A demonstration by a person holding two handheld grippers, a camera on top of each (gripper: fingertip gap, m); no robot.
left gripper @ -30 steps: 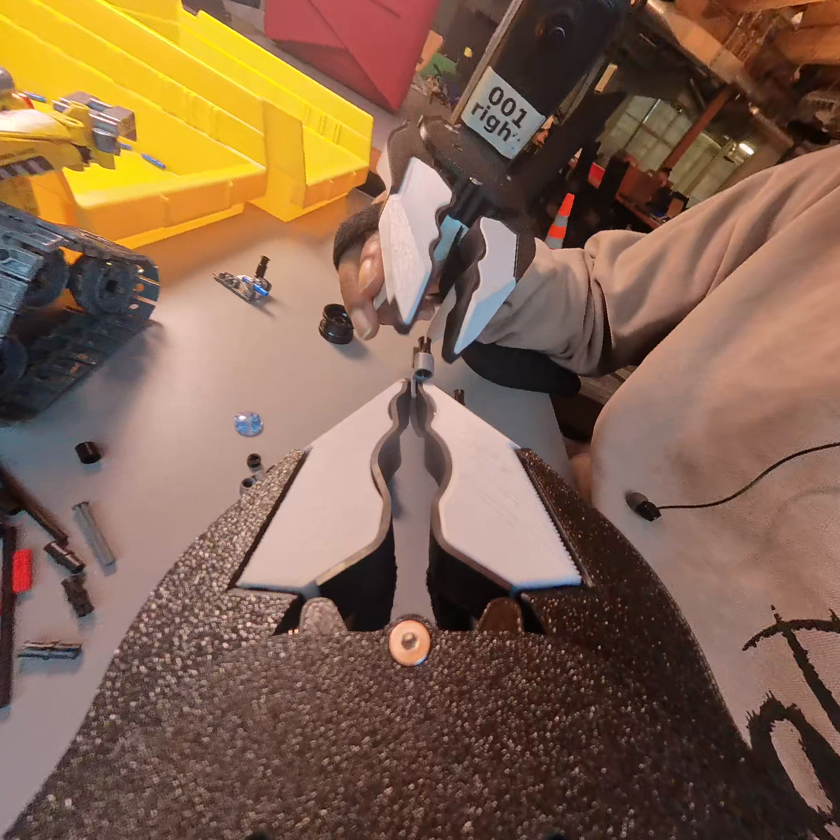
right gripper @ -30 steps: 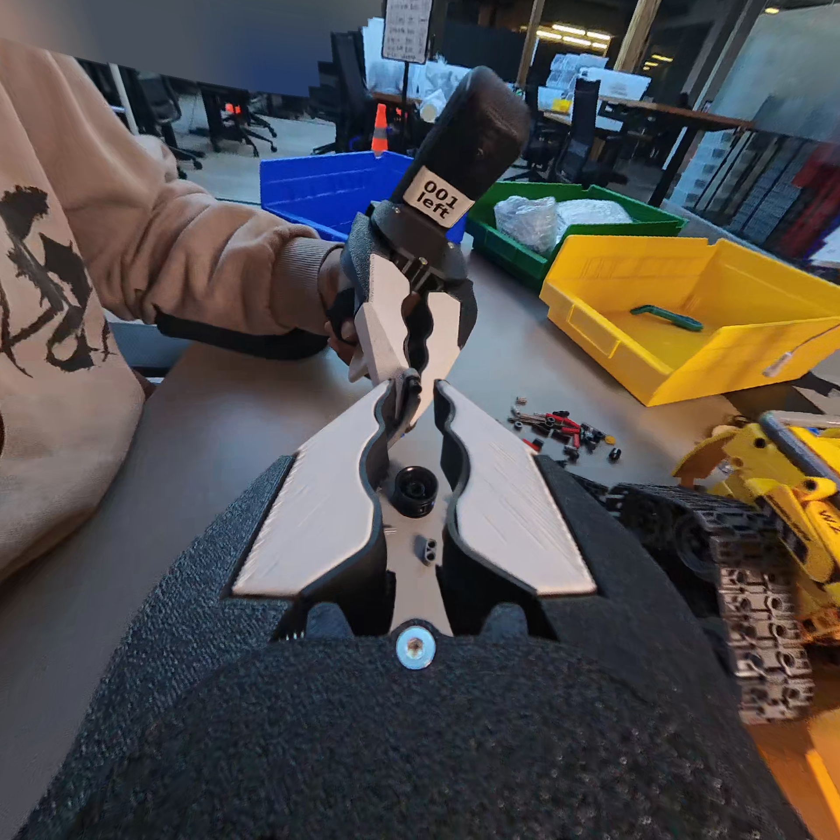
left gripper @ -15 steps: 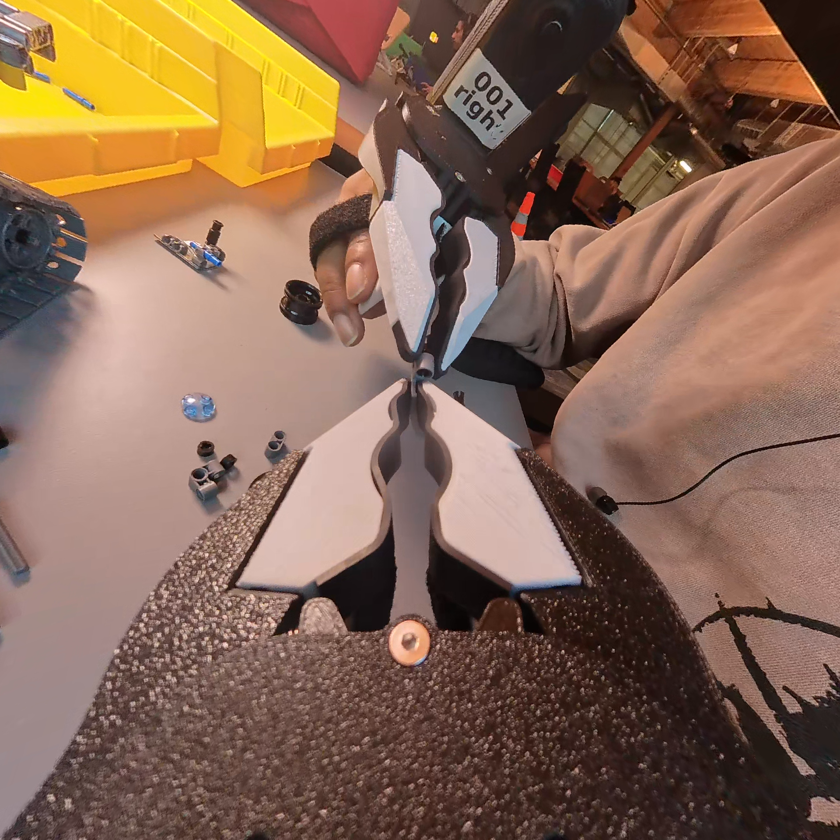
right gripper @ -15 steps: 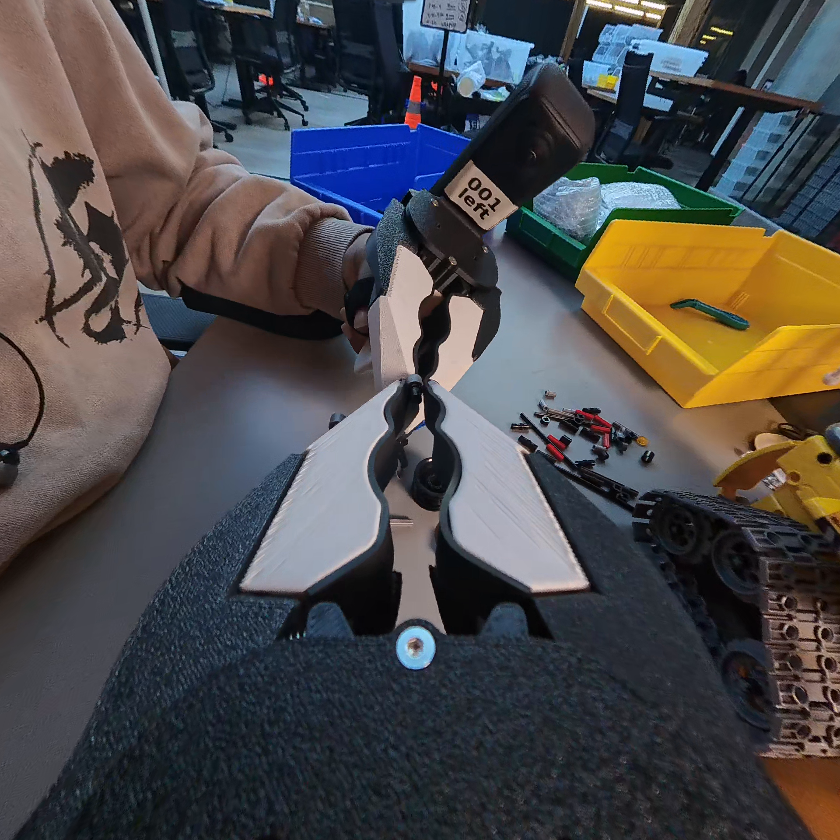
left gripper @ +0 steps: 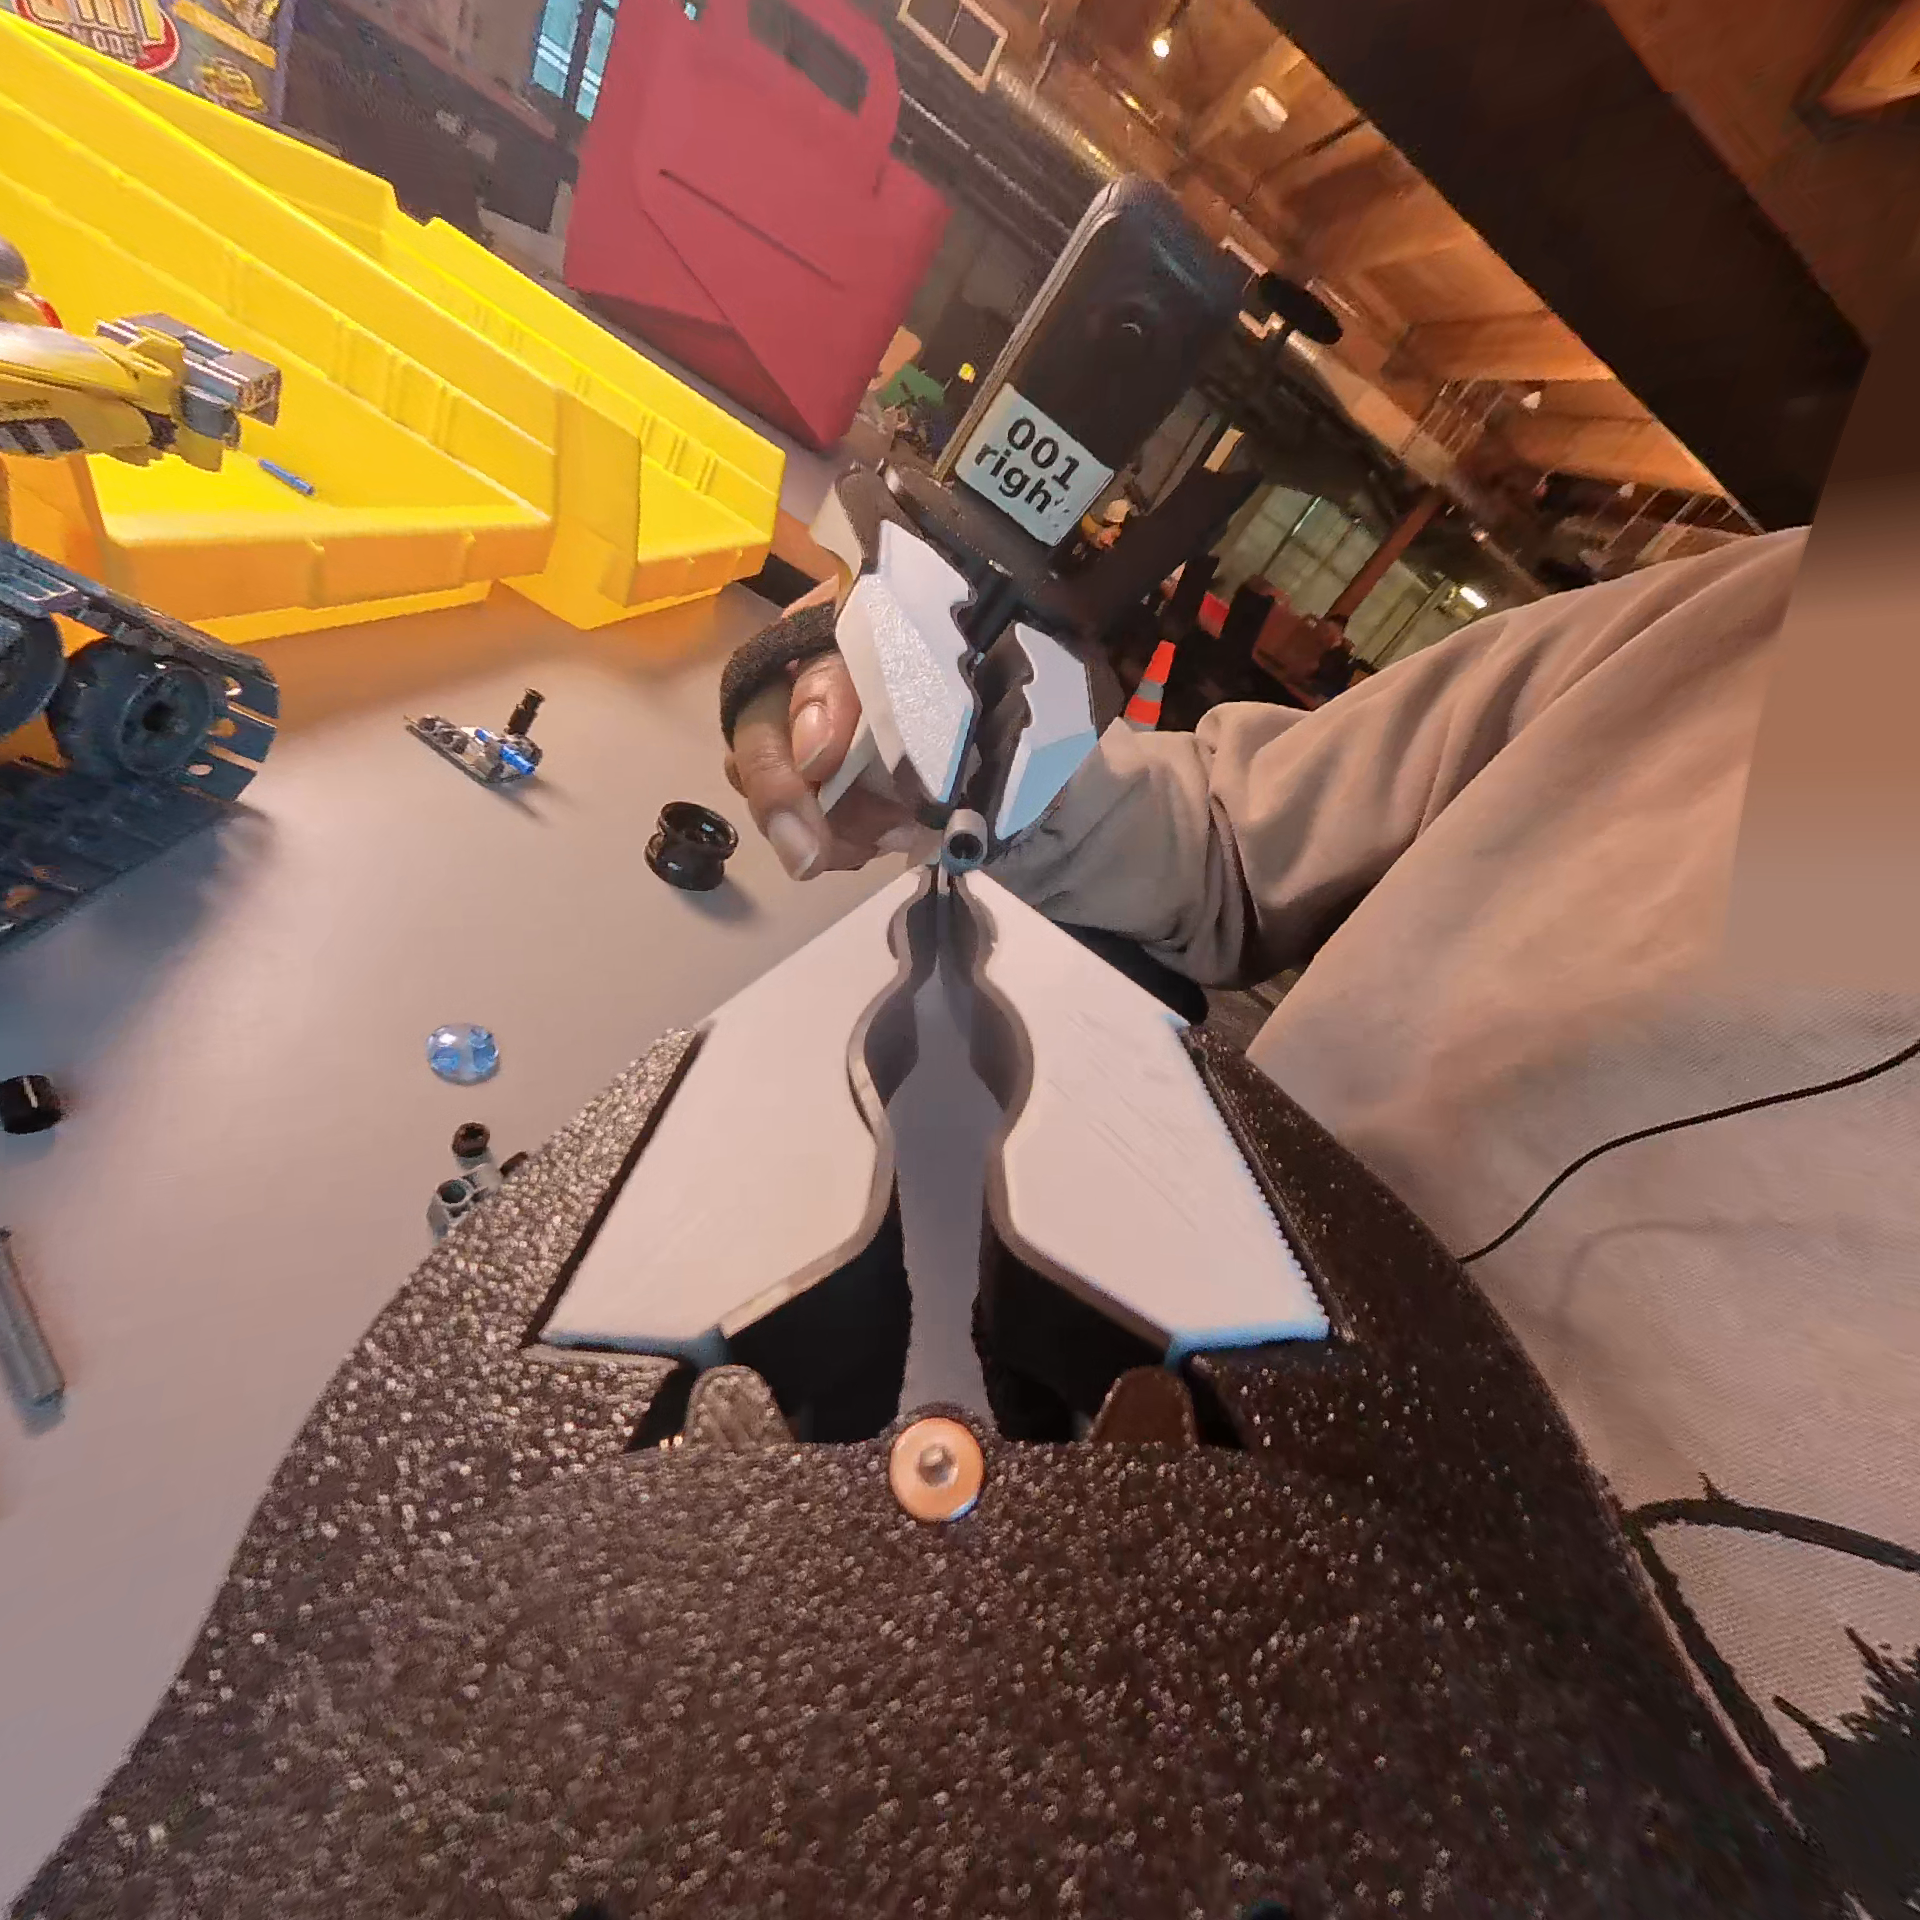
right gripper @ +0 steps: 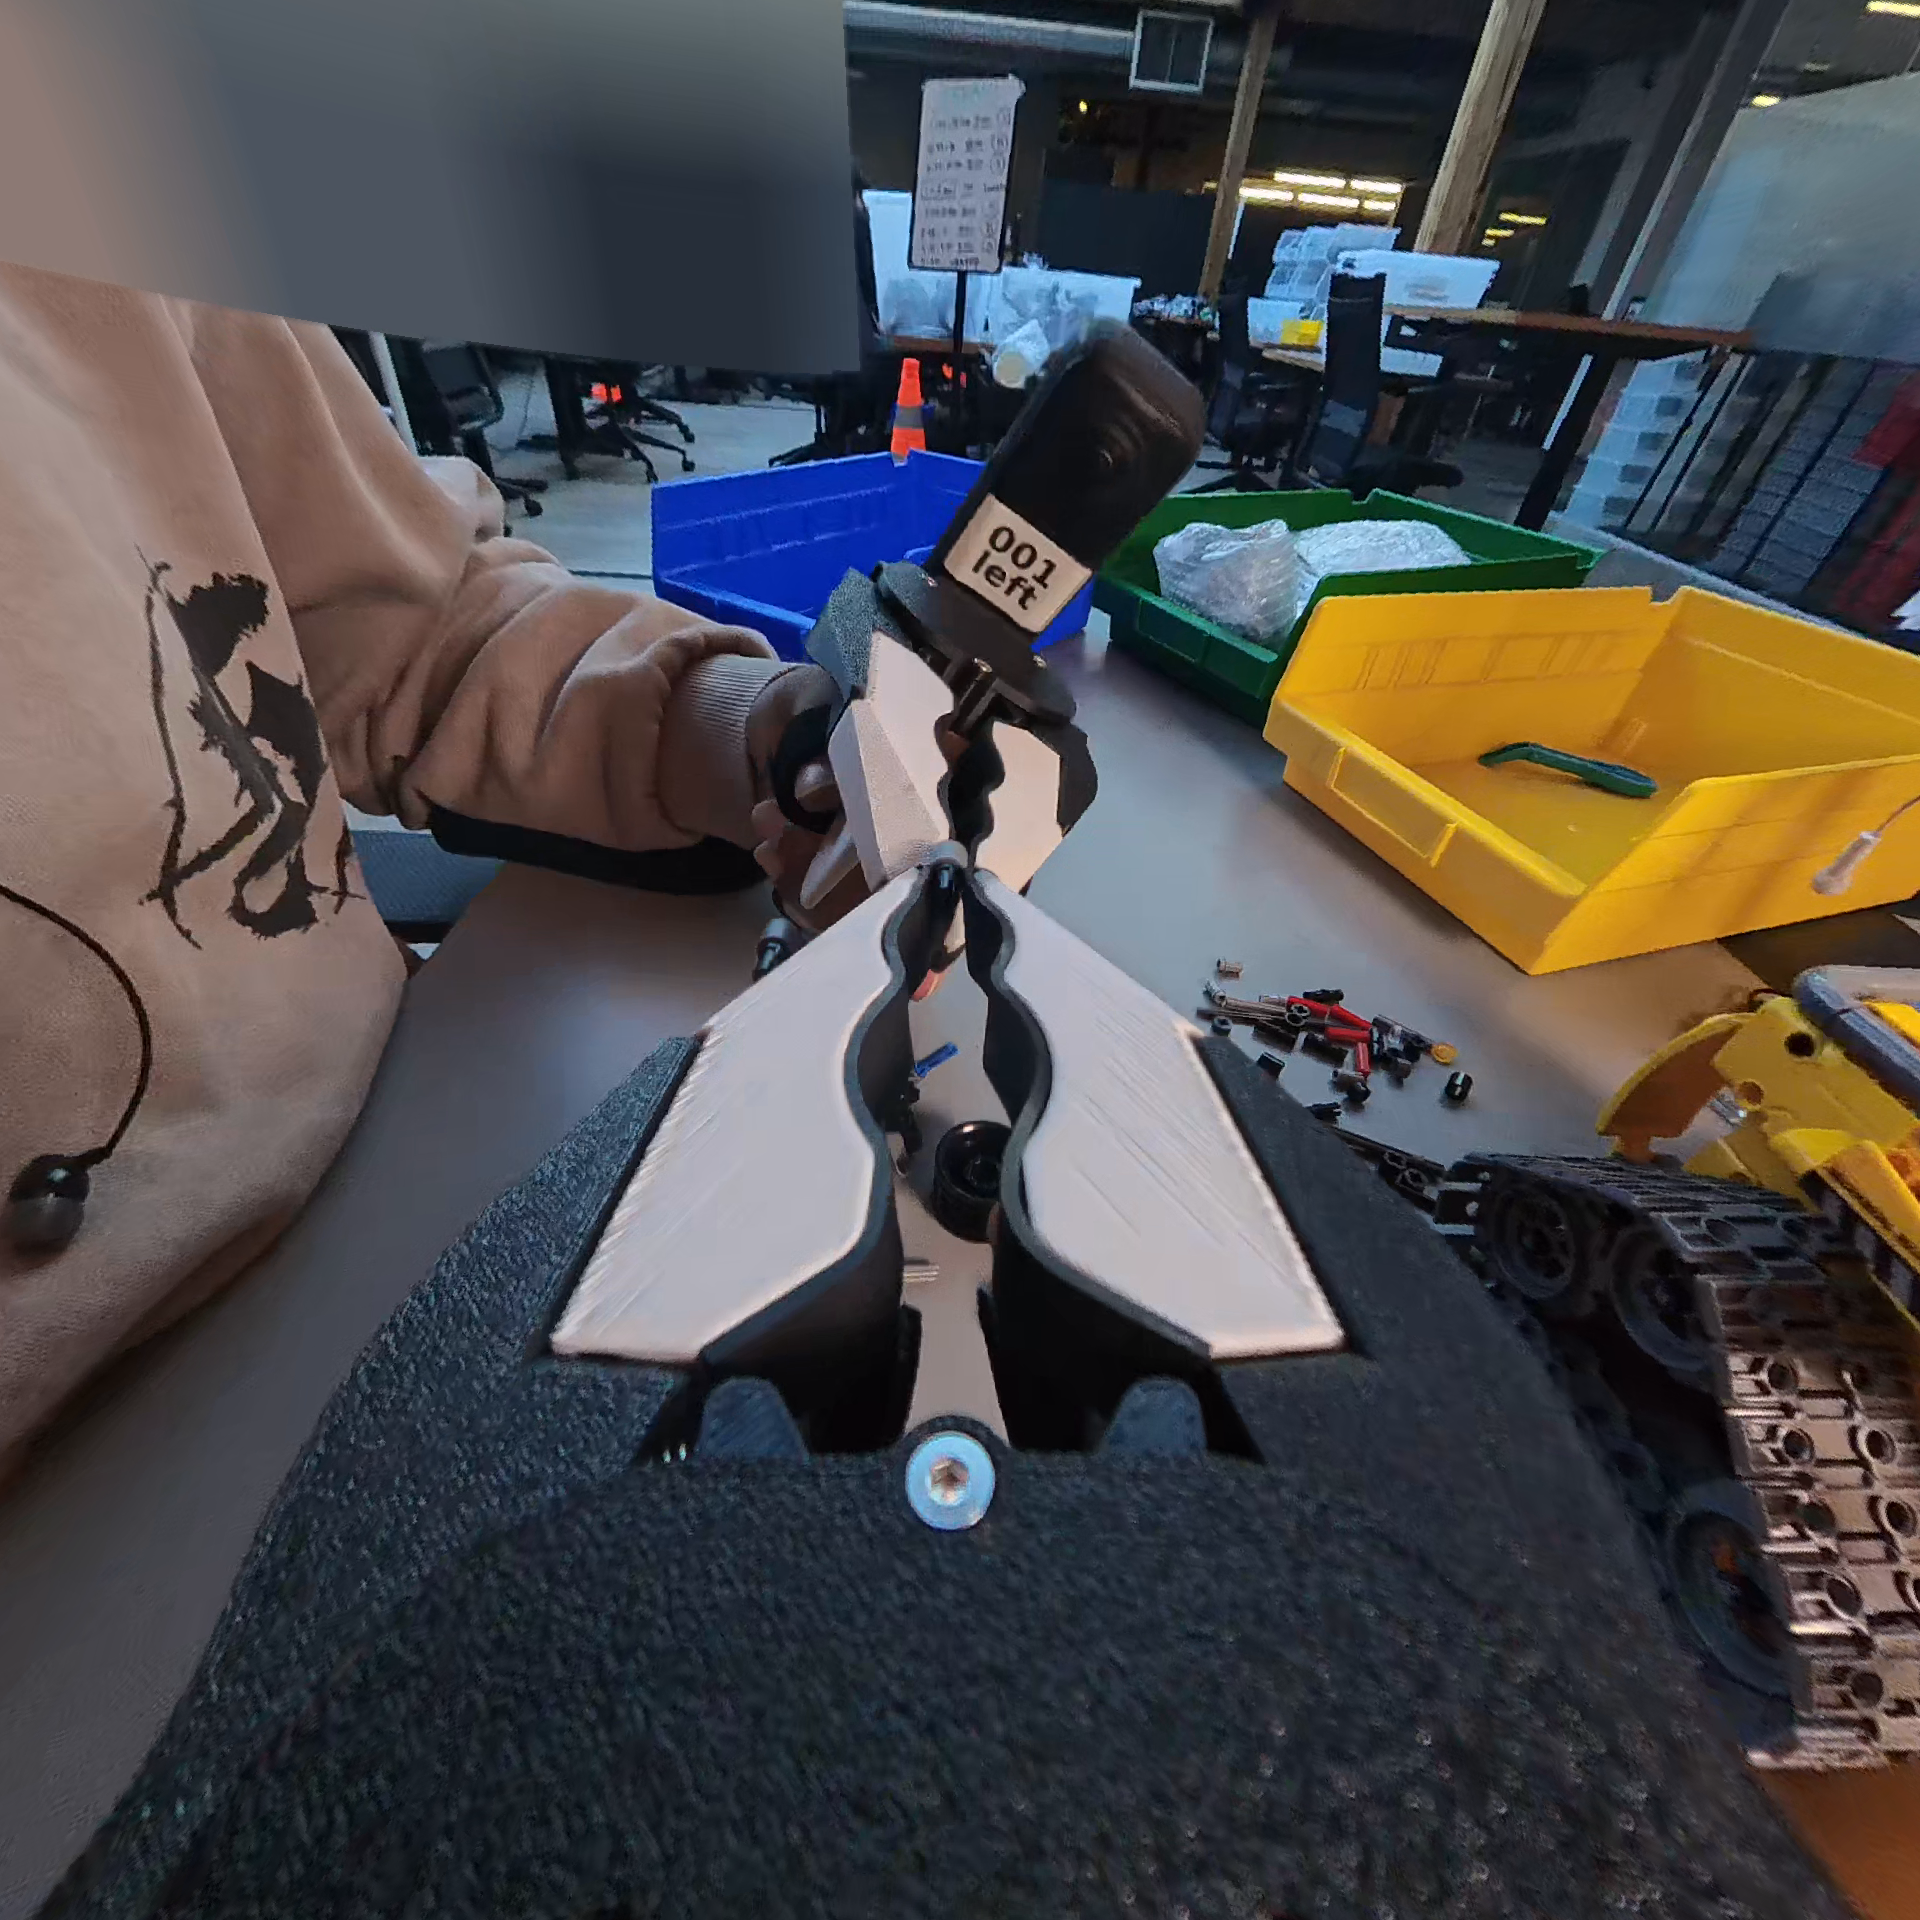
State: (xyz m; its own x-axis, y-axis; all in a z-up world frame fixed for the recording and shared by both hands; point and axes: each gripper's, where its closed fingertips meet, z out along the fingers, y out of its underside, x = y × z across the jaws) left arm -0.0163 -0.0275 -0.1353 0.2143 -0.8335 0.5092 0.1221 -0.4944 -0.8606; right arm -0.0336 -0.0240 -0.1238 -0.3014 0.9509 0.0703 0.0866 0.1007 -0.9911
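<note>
In the left wrist view my left gripper is shut on the lower end of a small grey connector, held above the grey table. The right gripper comes down from above, tip to tip with mine, closed on the same small piece. In the right wrist view my right gripper is nearly shut on a short black pin at its tips. The left gripper meets it from the far side. A person's hands and beige sleeves hold both grippers.
A black wheel hub, a clear blue round stud and small pins lie on the table. A yellow tracked model stands at the right, with loose parts near it. Yellow, green and blue bins stand behind. My two grippers' fingertips are within a few centimetres of each other.
The right gripper, open above the grey piece a second ago, has come down and closed on its top. Both grippers stay tip to tip and have shifted slightly over the table.
</note>
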